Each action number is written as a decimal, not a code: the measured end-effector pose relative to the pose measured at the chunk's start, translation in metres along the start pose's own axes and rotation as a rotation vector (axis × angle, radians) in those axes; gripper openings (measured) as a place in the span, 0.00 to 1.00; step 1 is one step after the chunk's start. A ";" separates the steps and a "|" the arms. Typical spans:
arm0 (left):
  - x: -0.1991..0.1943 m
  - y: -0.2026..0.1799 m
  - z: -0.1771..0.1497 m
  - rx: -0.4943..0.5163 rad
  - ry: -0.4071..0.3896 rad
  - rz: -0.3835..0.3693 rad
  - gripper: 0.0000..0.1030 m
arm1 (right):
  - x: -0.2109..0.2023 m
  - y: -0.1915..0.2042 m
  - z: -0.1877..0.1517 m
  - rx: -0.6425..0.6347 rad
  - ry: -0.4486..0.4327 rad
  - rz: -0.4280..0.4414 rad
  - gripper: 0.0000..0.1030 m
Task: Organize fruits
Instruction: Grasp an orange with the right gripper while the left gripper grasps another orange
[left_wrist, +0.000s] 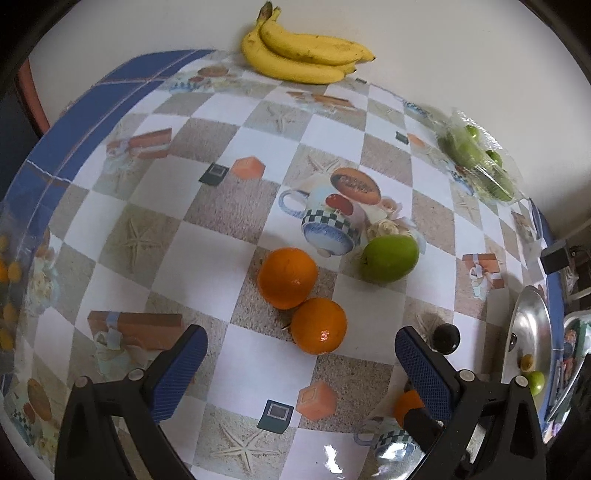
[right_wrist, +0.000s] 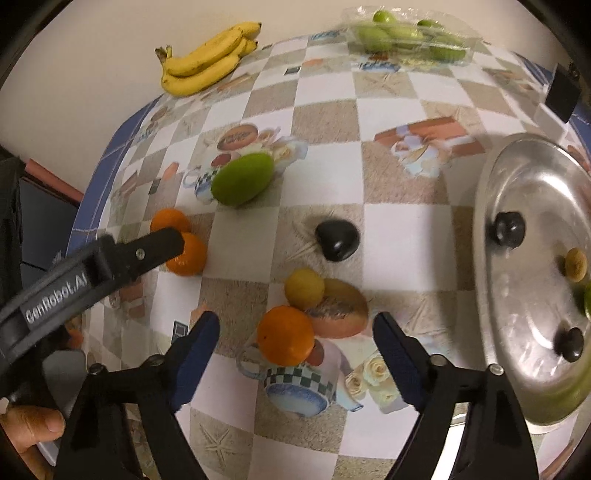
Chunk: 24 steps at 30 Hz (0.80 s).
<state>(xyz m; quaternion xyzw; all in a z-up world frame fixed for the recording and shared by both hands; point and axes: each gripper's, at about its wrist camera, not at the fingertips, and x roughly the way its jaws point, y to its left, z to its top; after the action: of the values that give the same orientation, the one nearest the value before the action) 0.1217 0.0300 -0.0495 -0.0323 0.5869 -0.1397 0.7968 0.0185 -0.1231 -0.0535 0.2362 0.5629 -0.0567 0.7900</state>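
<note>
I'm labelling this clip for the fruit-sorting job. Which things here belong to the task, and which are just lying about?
Task things: two oranges between the left gripper's open fingers, orange at the open right gripper, green mango, yellow fruit, dark fruit, bananas, metal tray.

Lying about: packet of green fruit, patterned tablecloth.

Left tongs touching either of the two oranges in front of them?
Apart. The left wrist view shows the open left tongs straddling the nearer round orange, with bare tablecloth between each blue pad and the fruit. The farther orange lies beyond.
</note>
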 end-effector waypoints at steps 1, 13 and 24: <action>0.001 0.000 0.000 -0.001 0.002 -0.002 0.97 | 0.002 0.001 -0.001 -0.005 0.008 -0.002 0.77; 0.022 -0.006 0.006 -0.009 0.039 -0.067 0.59 | 0.011 0.007 -0.007 -0.030 0.046 0.004 0.48; 0.023 -0.005 0.007 -0.011 0.028 -0.058 0.37 | 0.013 0.007 -0.008 -0.031 0.053 0.006 0.35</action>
<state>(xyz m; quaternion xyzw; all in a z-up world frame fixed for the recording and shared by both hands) 0.1332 0.0187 -0.0674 -0.0515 0.5975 -0.1598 0.7841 0.0183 -0.1110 -0.0653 0.2271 0.5836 -0.0392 0.7787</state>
